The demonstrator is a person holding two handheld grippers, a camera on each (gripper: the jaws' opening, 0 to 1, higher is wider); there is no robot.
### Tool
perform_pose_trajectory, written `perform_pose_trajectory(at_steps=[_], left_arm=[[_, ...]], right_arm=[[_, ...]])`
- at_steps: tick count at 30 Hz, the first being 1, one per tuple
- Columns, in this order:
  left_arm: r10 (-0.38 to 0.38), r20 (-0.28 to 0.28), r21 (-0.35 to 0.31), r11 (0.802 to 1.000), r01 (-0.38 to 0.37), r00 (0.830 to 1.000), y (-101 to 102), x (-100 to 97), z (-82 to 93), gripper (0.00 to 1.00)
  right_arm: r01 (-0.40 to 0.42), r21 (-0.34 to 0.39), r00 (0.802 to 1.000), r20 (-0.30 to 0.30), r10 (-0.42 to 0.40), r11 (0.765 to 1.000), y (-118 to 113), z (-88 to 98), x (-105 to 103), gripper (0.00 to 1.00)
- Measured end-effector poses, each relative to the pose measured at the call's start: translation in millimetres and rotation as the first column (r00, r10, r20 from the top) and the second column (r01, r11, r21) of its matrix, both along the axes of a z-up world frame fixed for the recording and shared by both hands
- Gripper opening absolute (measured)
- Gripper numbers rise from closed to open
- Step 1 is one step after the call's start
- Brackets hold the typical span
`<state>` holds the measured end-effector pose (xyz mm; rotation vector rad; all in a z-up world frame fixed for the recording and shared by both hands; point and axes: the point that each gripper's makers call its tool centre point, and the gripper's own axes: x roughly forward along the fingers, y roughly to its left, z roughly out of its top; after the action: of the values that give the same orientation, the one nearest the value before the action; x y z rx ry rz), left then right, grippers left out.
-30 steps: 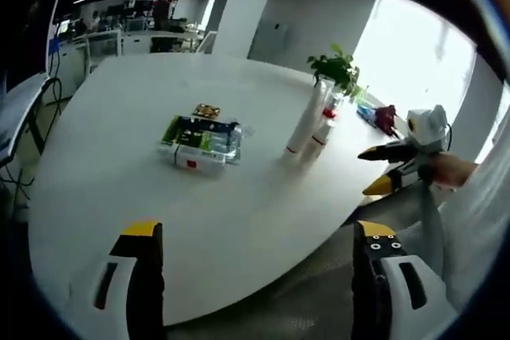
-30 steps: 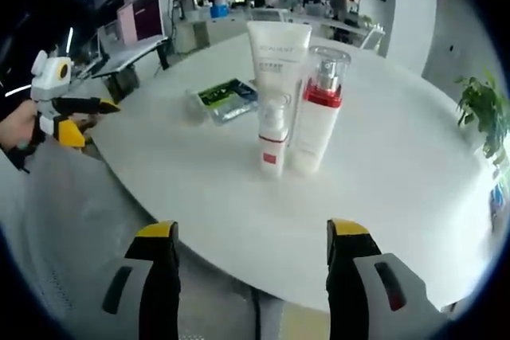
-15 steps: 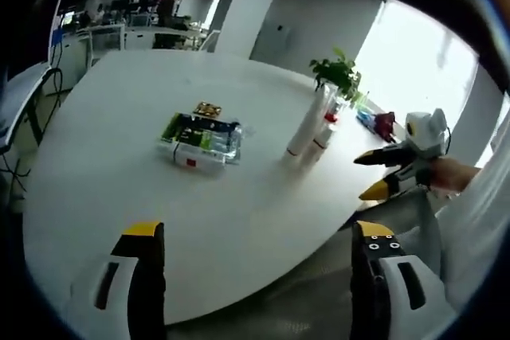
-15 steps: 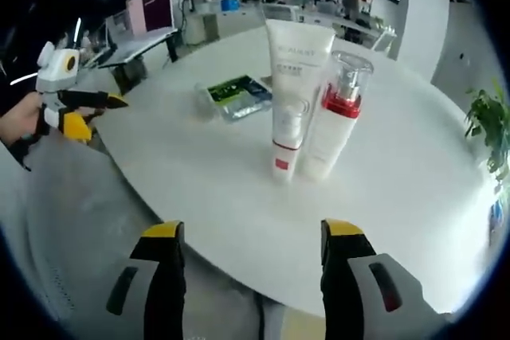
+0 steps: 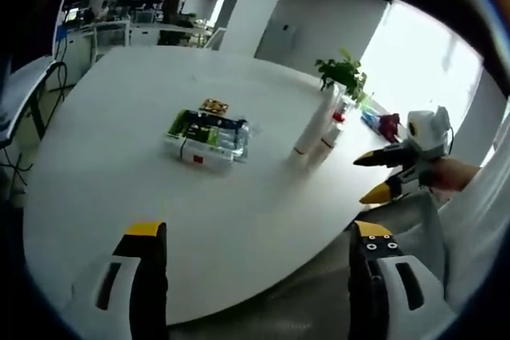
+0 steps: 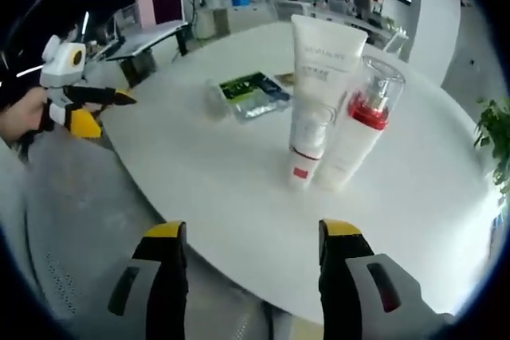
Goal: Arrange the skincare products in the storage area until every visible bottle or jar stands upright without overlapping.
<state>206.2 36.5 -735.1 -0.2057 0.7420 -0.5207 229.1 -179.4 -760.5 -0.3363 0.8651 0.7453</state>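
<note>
Skincare bottles stand upright, clustered on the white surface [image 6: 199, 173]: tall tube [image 6: 319, 85], red-collared pump bottle [image 6: 356, 142], small bottle [image 6: 305, 145], unmoved since before. Left of the tube lies a flat packet [image 6: 253, 95]. Right hand-held gripper [image 6: 253, 238] has neared them; left hand-held gripper [image 5: 256, 236] too gapes wide, empty.

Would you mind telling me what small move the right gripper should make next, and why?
Probably ease the right gripper forward toward the small bottle. Its jaws are open and empty, short of the table edge, while that bottle, the tall tube and the pump bottle stand upright but bunched closely, seeming to overlap.
</note>
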Motion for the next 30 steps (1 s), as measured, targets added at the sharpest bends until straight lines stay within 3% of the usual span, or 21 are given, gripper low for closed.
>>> perform_pose_trajectory(at_steps=[9,17,30], left_arm=[[-0.022,0.018,0.04,0.999,0.021,1.0,-1.1,0.2,-1.3,0.86],[-0.017,0.02,0.002,1.0,0.017,1.0,-7.5,4.7,-1.5,0.85],[-0.038,-0.001,-0.006,0.999,0.038,0.999,-12.7,-0.1,-4.9,0.83]], right_arm=[[-0.081,-0.007,0.997,0.003,0.081,0.997,24.5,6.2,8.3,0.65],[-0.16,-0.01,0.987,0.012,0.16,0.987,53.0,12.5,20.5,0.64],[-0.295,-0.026,0.955,0.017,0.296,0.955,99.0,15.5,44.4,0.58]])
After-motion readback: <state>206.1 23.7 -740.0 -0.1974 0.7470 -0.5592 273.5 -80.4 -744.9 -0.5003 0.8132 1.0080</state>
